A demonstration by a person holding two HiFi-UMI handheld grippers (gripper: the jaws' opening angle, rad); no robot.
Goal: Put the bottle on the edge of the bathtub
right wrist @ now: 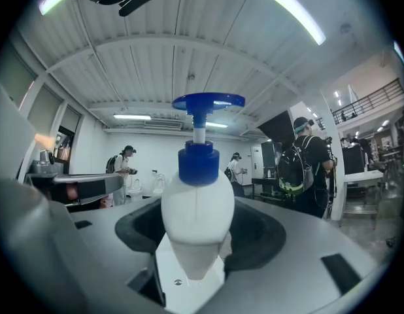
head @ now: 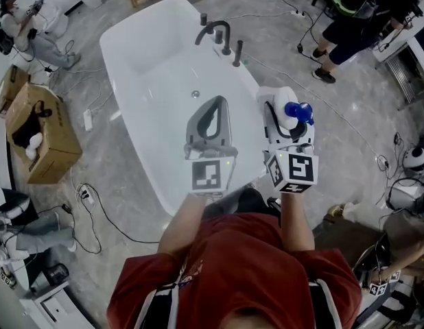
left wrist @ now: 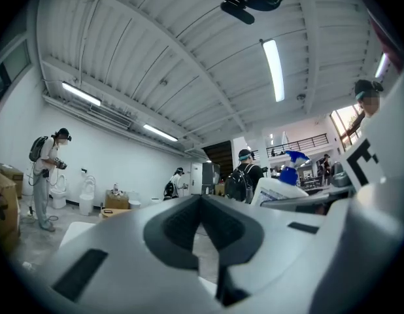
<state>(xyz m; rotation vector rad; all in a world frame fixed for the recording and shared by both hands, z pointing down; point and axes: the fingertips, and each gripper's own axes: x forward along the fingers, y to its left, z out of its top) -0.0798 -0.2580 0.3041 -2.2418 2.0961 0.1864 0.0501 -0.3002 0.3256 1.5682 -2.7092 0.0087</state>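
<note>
Head view: the white tub [head: 143, 53] takes up the middle of the floor, with a dark faucet [head: 215, 33] on its far rim. The left gripper [head: 210, 118] hangs over the basin, jaws together on nothing. The right gripper [head: 286, 125], above the tub's right rim, is clamped on the upright white bottle [head: 279, 101], which has a blue pump [head: 298, 111] on top.

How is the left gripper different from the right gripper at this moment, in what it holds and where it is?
The left gripper has its jaws together with nothing between them; the right gripper grips a white bottle with a blue pump. In the head view, the left gripper is over the inside of the bathtub, while the right gripper is near its right rim. Both carry a cube with square markers.
</note>
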